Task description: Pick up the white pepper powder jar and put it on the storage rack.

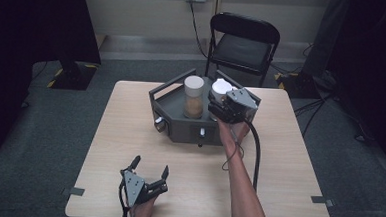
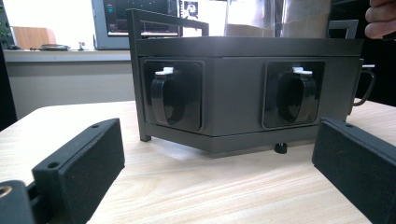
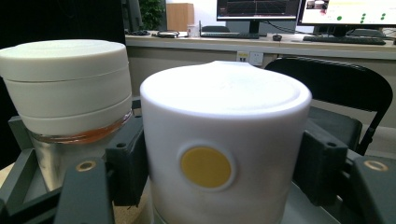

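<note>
Your right gripper (image 1: 220, 104) clasps a white lid (image 3: 224, 140) bearing a yellow dot (image 3: 206, 167); the left jar (image 1: 193, 97) holds brown contents; the tray (image 1: 173, 118) is dark grey.

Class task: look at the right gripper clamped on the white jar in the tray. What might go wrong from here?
1. The right gripper holds the white jar by its smooth cap; the cap might slip or come loose.
2. The glass jar stands close beside it and may get knocked.
3. The tray wall could catch the jar.
</note>
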`<state>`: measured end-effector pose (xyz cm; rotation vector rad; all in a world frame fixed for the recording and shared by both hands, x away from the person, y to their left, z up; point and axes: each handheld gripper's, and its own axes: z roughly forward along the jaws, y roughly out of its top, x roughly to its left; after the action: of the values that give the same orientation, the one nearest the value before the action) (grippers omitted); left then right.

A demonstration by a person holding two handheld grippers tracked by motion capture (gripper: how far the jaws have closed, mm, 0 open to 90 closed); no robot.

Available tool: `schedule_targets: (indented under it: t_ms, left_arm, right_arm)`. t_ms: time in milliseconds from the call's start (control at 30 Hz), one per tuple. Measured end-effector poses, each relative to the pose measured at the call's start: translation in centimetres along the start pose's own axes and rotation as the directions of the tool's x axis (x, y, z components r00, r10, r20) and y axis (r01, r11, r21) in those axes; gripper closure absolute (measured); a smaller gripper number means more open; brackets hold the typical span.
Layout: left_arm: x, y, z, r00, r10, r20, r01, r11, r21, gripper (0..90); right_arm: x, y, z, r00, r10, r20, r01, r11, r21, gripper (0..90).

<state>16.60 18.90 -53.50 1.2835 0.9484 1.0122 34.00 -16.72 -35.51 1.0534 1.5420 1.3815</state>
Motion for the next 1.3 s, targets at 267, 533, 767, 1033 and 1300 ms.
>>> schedule_targets:
  t_ms: [267,533,767,1033,1300]
  left_arm:
    - [0.0,0.0,0.0,1.0000,0.000,0.000,0.000,1.0000,0.000,1.7]
    - [0.0,0.0,0.0,1.0000,0.000,0.000,0.000,1.0000,0.000,1.7]
    - [0.0,0.0,0.0,1.0000,0.000,0.000,0.000,1.0000,0.000,1.7]
    - [0.0,0.0,0.0,1.0000,0.000,0.000,0.000,1.0000,0.000,1.7]
    - [0.0,0.0,0.0,1.0000,0.000,0.000,0.000,1.0000,0.000,1.7]
  right_arm:
    - [0.1,-0.3,-0.1,1.0000,-0.005,0.000,0.005,1.000,-0.008,30.0]
    - [0.2,-0.2,-0.1,0.9999,-0.010,0.005,0.010,1.000,-0.005,29.8]
    - [0.2,-0.5,-0.1,1.0000,-0.006,0.007,0.006,1.000,-0.019,25.1]
    - [0.3,-0.9,-0.5,0.9996,0.016,0.025,-0.015,0.998,-0.054,3.1]
    - [0.3,-1.3,-1.2,0.9994,0.021,0.026,-0.018,0.995,-0.093,0.0]
